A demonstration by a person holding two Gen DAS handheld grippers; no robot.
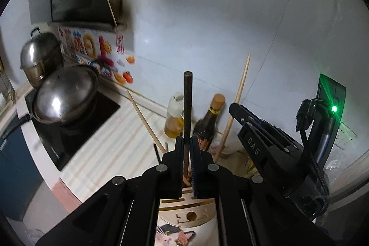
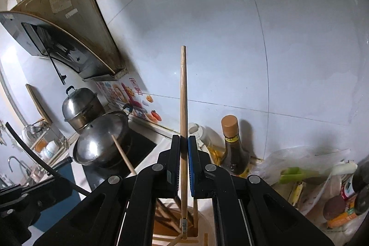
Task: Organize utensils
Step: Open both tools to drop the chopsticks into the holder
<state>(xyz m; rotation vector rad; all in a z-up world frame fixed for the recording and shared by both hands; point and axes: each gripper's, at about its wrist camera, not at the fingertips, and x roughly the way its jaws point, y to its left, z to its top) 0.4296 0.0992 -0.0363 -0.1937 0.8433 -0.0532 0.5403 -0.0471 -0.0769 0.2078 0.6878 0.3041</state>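
left gripper (image 1: 187, 142): fingers clamp a dark chopstick (image 1: 187, 107) upright, aimed at the wooden utensil holder (image 1: 184, 211) below
right gripper (image 2: 183, 142): fingers pinch a pale chopstick (image 2: 183, 96); its tip sits in a holder slot

Bare striped countertop (image 1: 110, 137) open left of the pale wooden utensil holder (image 1: 184, 206), steel-lidded wok (image 1: 65, 93) further left, clear oil bottle (image 1: 174, 117) and dark brown sauce bottle (image 1: 208, 121) close behind, plastic bags (image 2: 306, 167) crowding right
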